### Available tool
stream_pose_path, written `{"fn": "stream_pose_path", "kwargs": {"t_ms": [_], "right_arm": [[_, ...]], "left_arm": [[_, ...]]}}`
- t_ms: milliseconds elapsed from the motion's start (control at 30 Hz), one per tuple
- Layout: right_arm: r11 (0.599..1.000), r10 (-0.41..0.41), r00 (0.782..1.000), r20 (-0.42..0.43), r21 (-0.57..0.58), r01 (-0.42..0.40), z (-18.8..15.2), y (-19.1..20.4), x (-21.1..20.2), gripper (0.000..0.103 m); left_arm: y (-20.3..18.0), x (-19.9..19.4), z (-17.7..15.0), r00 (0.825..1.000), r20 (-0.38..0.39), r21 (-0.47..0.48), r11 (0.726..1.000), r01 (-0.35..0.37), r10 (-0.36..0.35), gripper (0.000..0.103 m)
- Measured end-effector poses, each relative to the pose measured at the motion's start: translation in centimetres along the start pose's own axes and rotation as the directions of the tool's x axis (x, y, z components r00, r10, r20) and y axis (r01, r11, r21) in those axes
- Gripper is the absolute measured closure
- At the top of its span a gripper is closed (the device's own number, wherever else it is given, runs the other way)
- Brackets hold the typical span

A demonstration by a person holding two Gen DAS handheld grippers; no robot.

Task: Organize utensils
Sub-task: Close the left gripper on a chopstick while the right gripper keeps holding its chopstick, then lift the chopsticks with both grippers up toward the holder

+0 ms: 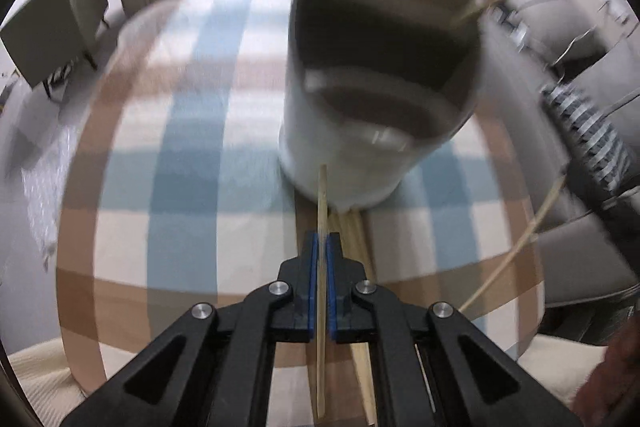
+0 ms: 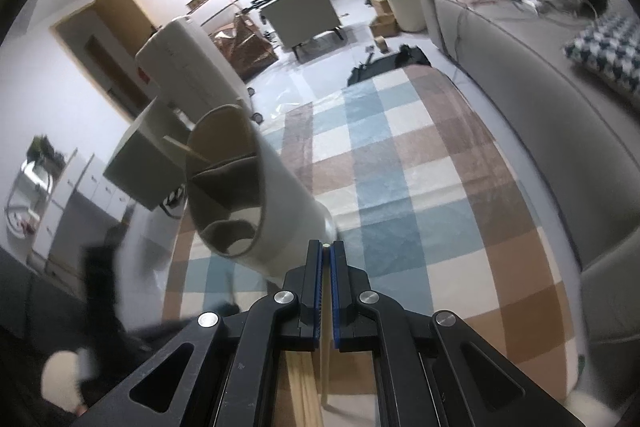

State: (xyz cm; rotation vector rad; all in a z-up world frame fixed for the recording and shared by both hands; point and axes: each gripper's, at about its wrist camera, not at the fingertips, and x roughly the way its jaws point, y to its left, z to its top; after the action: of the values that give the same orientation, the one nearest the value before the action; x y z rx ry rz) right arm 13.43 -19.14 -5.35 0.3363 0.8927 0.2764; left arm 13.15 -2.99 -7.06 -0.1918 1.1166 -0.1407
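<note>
Chopstick sits pinched in your left gripper, its tip toward the white utensil holder at twelve o'clock on the checked tabletop. Your right gripper is clamped on another stick, holder at eleven o'clock.

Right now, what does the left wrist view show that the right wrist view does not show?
Only the left wrist view shows the left gripper shut on a chopstick that points toward the holder, and more loose chopsticks lying on the table beside it.

Only the right wrist view shows the right gripper shut on its own chopstick, and the grey sofa.

Both show the white utensil holder with a stick already inside, on the checked tablecloth.
</note>
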Motion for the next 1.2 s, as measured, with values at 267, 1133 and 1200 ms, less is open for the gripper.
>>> {"fn": "stream_pose_path", "kwargs": {"t_ms": [267, 1133, 1200], "right_arm": [[0.987, -0.001, 0.997, 0.079, -0.161, 0.013, -0.8, 3.7, -2.0, 0.1], [0.948, 0.067, 0.961, 0.267, -0.317, 0.022, 7.3, 12.0, -9.0, 0.1], [0.94, 0.075, 0.957, 0.28, -0.34, 0.026, 8.7, 12.8, -9.2, 0.1]], "left_arm": [[0.3, -3.1, 0.3, 0.985, 0.154, 0.043, 0.996, 0.073, -0.079, 0.103], [1.0, -15.9, 8.7, 0.917, 0.34, 0.074, 0.978, 0.194, -0.207, 0.103], [0.9, -16.0, 10.1, 0.911, 0.361, 0.075, 0.98, 0.183, -0.198, 0.103]]}}
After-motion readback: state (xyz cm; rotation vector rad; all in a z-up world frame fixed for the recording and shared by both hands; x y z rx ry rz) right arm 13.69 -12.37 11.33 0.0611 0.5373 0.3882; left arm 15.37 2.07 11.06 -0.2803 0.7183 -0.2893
